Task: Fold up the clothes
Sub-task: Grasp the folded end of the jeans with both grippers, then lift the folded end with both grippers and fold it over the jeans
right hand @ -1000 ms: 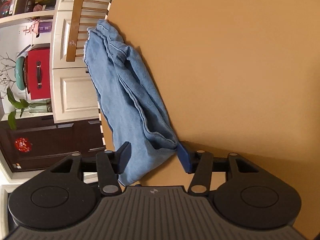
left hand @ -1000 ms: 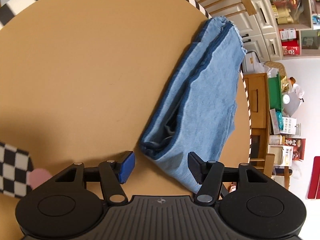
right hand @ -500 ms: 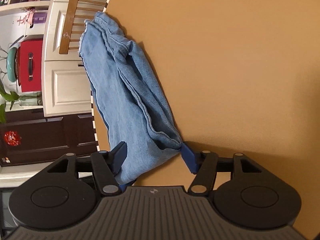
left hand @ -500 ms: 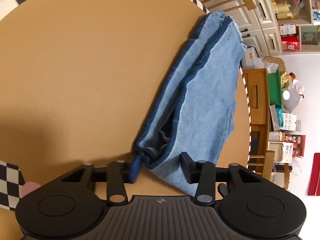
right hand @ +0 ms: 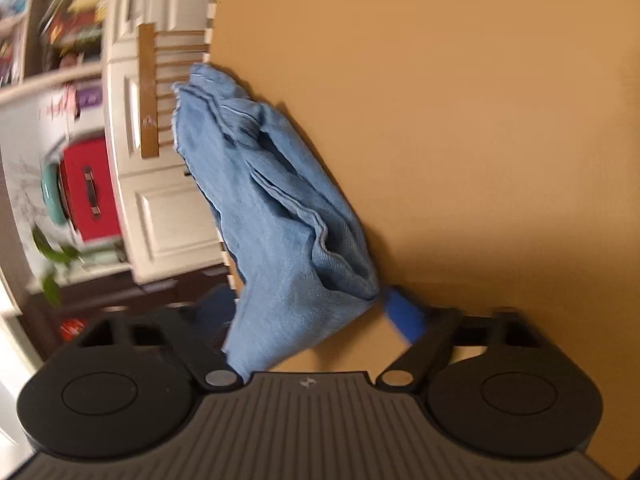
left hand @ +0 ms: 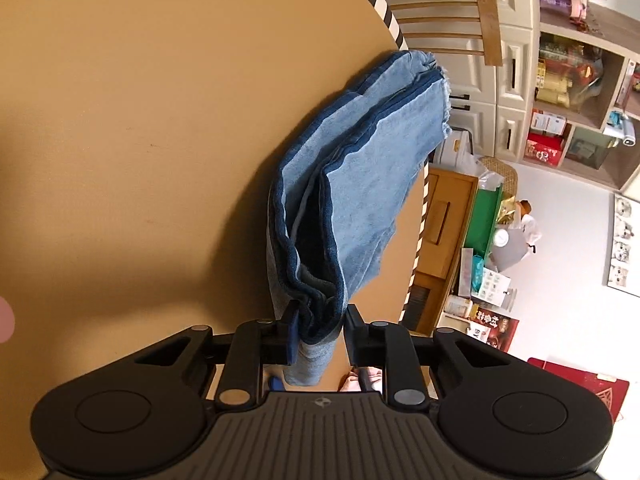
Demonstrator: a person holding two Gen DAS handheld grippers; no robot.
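Observation:
Folded light-blue jeans [left hand: 360,184] lie along the edge of a round tan table [left hand: 140,120]. My left gripper [left hand: 319,330] is shut on the near end of the jeans and holds it lifted off the table. In the right wrist view the jeans [right hand: 280,216] run from the table edge down to my right gripper [right hand: 304,312]. Its jaws stand wide on either side of the cloth, and the blue pad [right hand: 402,314] touches the bunched corner. That view is motion-blurred.
The table [right hand: 460,100] has a black-and-white striped rim. A wooden chair [left hand: 444,4] stands at the far edge beside white cabinets. Shelves, a wooden cabinet [left hand: 444,224] and a red case [right hand: 90,188] stand beyond the table.
My left gripper closed on the jeans' near end and lifted it; the cloth now bunches upward. My right gripper stayed open around the other end and is moving, blurring its view.

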